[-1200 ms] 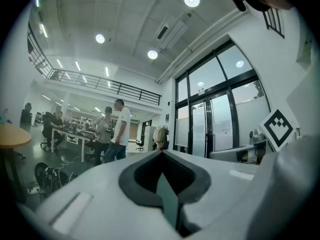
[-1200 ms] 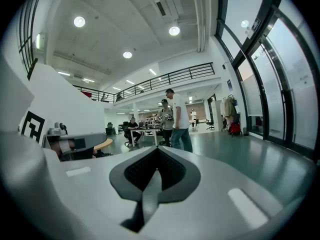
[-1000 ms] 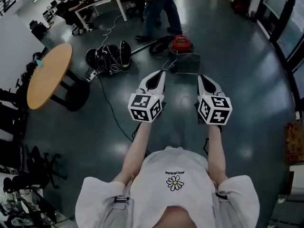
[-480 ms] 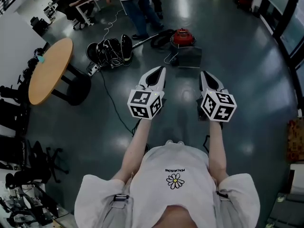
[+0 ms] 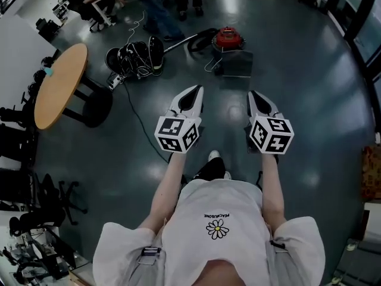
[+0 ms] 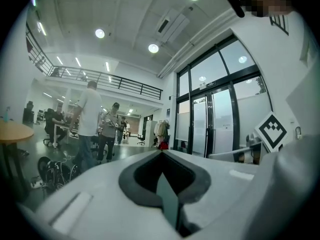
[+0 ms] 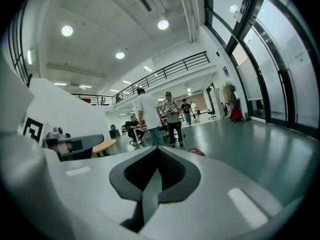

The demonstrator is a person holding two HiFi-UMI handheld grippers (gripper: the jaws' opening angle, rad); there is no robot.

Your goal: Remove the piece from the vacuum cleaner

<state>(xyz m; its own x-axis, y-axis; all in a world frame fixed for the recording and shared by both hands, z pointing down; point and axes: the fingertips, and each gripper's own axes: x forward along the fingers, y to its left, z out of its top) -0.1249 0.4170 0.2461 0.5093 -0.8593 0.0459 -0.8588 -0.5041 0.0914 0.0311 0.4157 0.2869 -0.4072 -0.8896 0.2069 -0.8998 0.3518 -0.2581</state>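
Note:
The red vacuum cleaner (image 5: 228, 39) stands on the dark floor well ahead of me, its black hose (image 5: 199, 40) curling off to the left. A grey flat piece (image 5: 237, 64) lies just in front of it. My left gripper (image 5: 191, 94) and right gripper (image 5: 257, 97) are held side by side in the air, pointing toward it and far short of it. Both are shut with nothing between their jaws. In the right gripper view the vacuum cleaner (image 7: 196, 152) peeks as a red spot beyond the gripper (image 7: 157, 149). The left gripper view shows the gripper (image 6: 161, 154) against glass doors, with no vacuum cleaner in sight.
A round wooden table (image 5: 56, 88) stands at the left, with a heap of black gear and cables (image 5: 134, 61) beside it. A cable (image 5: 140, 130) runs across the floor toward me. People (image 5: 149, 5) stand at the back near desks. Office chairs (image 5: 36, 201) line the left; glass doors (image 5: 363, 22) the right.
Both grippers have sunk a little, still shut. The person in jeans near the vacuum cleaner has walked off to the back left. My foot now shows below the grippers.

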